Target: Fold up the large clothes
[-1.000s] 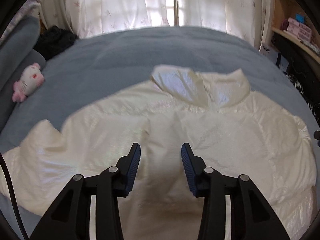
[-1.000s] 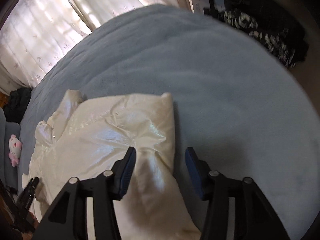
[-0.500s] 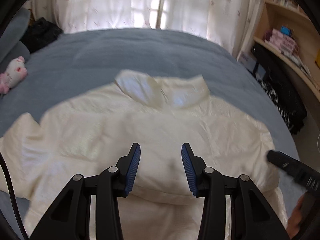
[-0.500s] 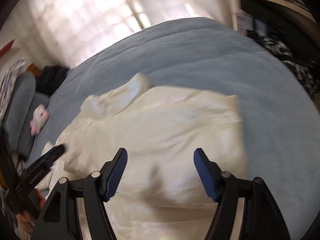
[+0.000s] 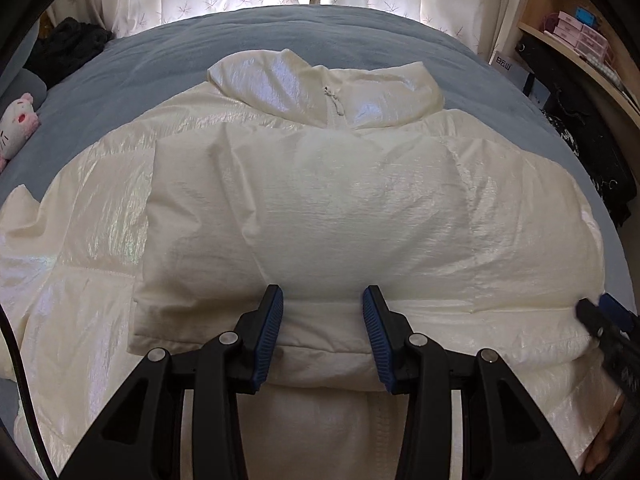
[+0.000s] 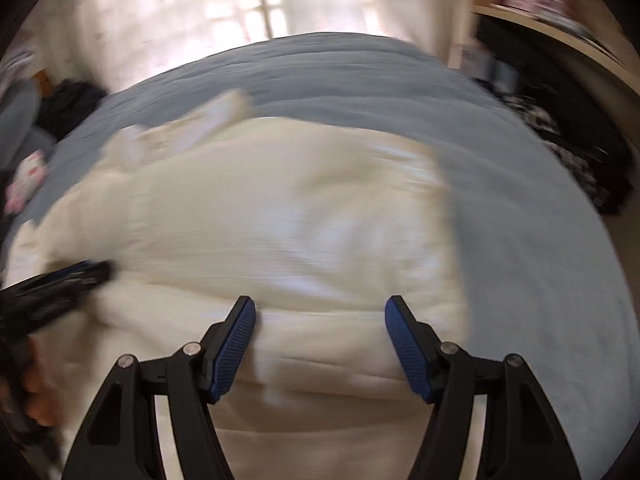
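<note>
Both tongs gape over the jacket (image 5: 320, 208) — right view blurred.

One white jacket (image 5: 340, 208), one plush toy (image 5: 16, 128), two claws (image 5: 322, 320)

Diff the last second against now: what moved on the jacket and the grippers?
The white jacket now has a sleeve panel folded across its chest, which lay open a second ago. The right gripper swung from the jacket's right edge to over its body and spread its jaws wider. The left gripper came lower toward the folded edge, jaws open as before. Collar, bed and plush toy stayed put.
</note>
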{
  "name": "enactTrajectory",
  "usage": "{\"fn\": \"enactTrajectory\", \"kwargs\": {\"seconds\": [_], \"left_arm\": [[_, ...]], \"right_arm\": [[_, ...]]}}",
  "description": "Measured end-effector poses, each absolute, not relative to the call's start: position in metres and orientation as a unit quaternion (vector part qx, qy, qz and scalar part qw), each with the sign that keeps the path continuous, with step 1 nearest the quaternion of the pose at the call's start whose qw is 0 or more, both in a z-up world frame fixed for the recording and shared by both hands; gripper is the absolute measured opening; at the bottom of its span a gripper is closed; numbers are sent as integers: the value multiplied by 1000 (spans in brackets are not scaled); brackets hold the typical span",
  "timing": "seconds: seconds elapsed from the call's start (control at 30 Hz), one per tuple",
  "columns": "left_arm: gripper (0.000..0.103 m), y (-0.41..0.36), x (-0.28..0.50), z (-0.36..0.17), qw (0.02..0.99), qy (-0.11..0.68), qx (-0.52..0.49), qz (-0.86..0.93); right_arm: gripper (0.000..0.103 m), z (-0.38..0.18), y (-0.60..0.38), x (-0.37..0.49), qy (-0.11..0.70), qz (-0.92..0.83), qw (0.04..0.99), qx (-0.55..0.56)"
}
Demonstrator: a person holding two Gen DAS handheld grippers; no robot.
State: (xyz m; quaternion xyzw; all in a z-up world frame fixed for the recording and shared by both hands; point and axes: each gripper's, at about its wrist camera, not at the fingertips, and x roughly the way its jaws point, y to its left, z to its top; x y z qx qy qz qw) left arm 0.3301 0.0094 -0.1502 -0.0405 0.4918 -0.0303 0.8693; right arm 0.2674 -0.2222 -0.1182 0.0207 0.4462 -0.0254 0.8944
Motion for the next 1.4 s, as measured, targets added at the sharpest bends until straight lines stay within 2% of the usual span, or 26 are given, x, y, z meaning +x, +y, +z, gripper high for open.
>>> {"fn": "enactTrajectory", "kwargs": {"seconds": [0.07, 0.17, 0.23, 0.63, 0.8, 1.03, 1.17, 1.4], "left_arm": [[41, 7, 329, -152, 872, 488, -27, -27], [41, 3, 331, -155, 874, 485, -17, -22], [41, 3, 331, -155, 874, 485, -18, -22], [41, 8, 323, -138, 874, 484, -27, -22], [41, 12, 322, -114, 884, 467, -27, -23], [41, 7, 340, -97, 893, 449, -27, -23], [41, 5, 359, -101, 894, 447, -31, -15], [41, 16, 393, -128, 892, 450, -37, 6]], "right_arm": [[73, -125, -244, 267, 451, -58, 890, 39], [81, -136, -274, 266, 461, -55, 877, 125], [81, -143, -279, 267, 462, -47, 872, 154], [81, -137, -280, 256, 443, -56, 880, 163], [81, -96, -256, 250, 424, -73, 894, 127], [81, -42, -193, 278, 372, 17, 924, 84], [81, -49, -170, 316, 373, 26, 925, 68], [81, -95, -175, 362, 412, -5, 909, 70]]}}
